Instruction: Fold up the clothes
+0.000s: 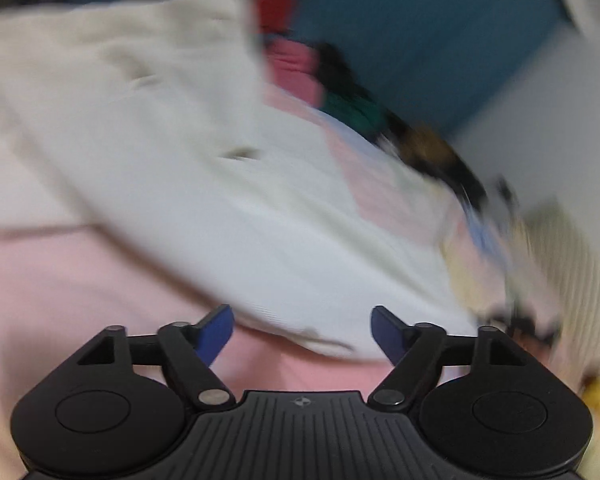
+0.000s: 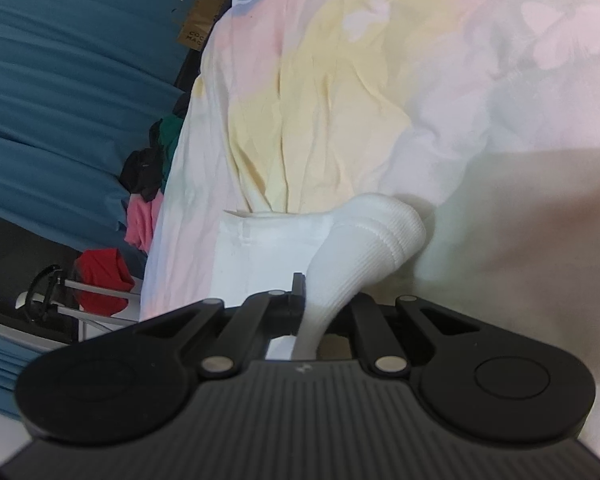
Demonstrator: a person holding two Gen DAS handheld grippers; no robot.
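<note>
Right wrist view: right gripper (image 2: 312,312) clamps white garment (image 2: 364,248), which runs toward one o'clock; left gripper (image 1: 302,334), fingers spread, nearer its free cloth at twelve.

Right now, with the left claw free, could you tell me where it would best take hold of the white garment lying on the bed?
Probably at the near hem of the white garment, the edge just ahead of the open left claw. That edge lies thin on the pink sheet and faces the claw, so a low, straight-ahead approach should slip one finger under. The view is blurred, so the edge detail is uncertain.
</note>
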